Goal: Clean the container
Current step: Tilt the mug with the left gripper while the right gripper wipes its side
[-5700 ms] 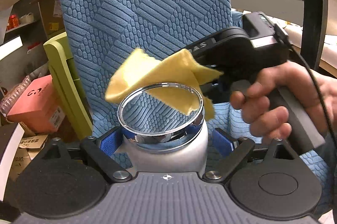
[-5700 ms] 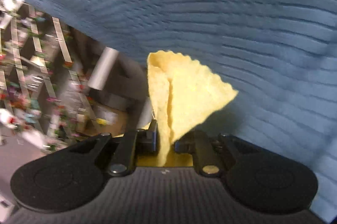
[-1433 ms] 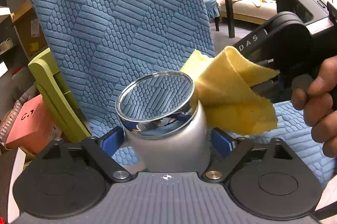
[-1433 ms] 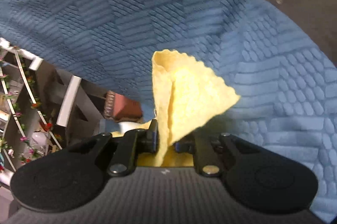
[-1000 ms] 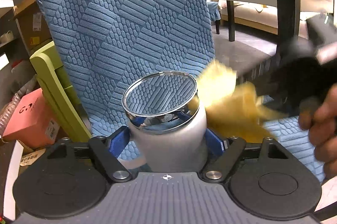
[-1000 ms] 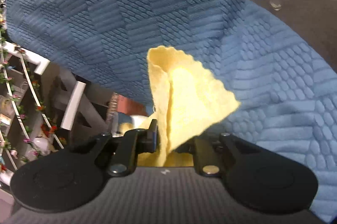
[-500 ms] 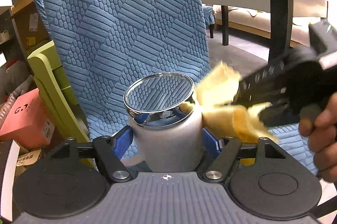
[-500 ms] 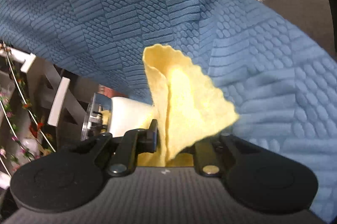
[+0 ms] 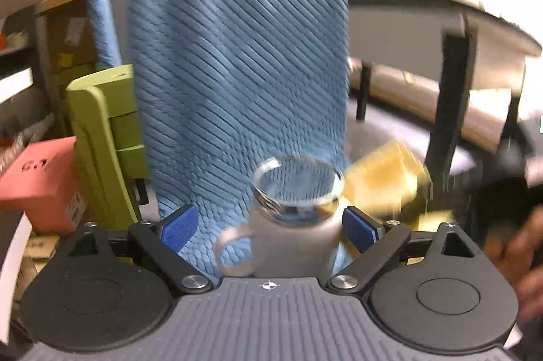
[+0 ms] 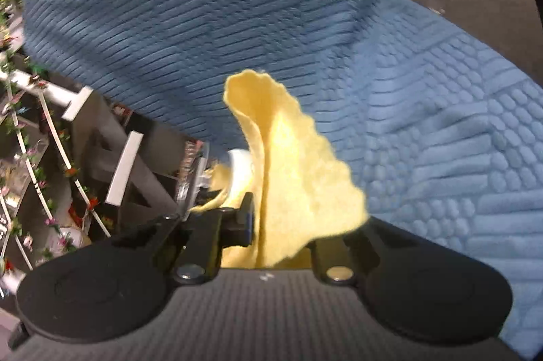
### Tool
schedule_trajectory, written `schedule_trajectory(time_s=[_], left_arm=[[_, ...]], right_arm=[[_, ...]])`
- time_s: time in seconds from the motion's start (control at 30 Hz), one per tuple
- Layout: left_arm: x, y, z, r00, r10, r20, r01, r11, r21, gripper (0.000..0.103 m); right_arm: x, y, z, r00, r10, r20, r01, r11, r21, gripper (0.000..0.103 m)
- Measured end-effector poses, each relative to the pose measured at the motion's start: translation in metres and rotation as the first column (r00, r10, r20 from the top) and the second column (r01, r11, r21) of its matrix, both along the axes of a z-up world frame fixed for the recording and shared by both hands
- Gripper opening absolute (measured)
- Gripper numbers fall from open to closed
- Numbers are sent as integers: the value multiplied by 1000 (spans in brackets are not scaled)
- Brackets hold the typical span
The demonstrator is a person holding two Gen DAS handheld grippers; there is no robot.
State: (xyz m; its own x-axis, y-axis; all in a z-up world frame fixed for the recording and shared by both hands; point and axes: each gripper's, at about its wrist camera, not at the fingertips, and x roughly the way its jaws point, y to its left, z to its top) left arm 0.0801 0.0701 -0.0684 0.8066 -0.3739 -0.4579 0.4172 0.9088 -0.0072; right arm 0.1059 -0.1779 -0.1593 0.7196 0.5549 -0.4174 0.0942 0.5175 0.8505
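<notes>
In the left wrist view a white container (image 9: 292,242) with a chrome rim and a side handle stands between the blue pads of my left gripper (image 9: 268,227). The pads are spread wide; the left one is clear of the container, the right one is at its side. My right gripper (image 10: 281,225) is shut on a folded yellow cloth (image 10: 295,184). The cloth (image 9: 387,184) shows blurred just right of the container's rim. In the right wrist view the container (image 10: 237,171) shows partly, behind the cloth.
A blue textured chair cover (image 9: 237,55) fills the background. A green folded chair (image 9: 101,137) and a pink box (image 9: 37,177) stand at the left. A table and its dark leg (image 9: 448,110) are at the right. A shelf with flowers (image 10: 40,157) shows at the left of the right wrist view.
My left gripper's pads have spread away from the container, which now shows its handle and sits lower and farther. The view has swung and blurred. The cloth stays by the rim's right side.
</notes>
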Motion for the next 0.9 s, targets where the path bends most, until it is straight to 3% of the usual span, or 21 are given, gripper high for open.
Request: schedule_trajectory(time_s=[0.13, 0.37, 0.53, 0.7, 0.8, 0.9], left_arm=[[1, 8, 6, 1000, 17, 14, -16, 998, -64, 98], [40, 3, 2, 999, -35, -28, 32, 995, -93, 96], [58, -13, -6, 993, -105, -59, 101, 993, -69, 92], [67, -25, -13, 979, -177, -99, 171, 983, -63, 88], [67, -29, -17, 976, -189, -104, 187, 982, -33, 88], [70, -28, -18, 975, -188, -115, 182, 982, -55, 87]], right_arm=[[-6, 13, -21, 994, 33, -100, -35, 999, -16, 17], [-17, 31, 1, 999, 42, 11, -41, 998, -38, 17], [-17, 41, -13, 998, 37, -41, -39, 998, -47, 17], [-21, 50, 9, 997, 32, 70, -28, 998, -60, 17], [-17, 52, -7, 999, 34, 29, -32, 997, -76, 16], [-16, 56, -15, 999, 40, 14, -39, 996, -78, 16]])
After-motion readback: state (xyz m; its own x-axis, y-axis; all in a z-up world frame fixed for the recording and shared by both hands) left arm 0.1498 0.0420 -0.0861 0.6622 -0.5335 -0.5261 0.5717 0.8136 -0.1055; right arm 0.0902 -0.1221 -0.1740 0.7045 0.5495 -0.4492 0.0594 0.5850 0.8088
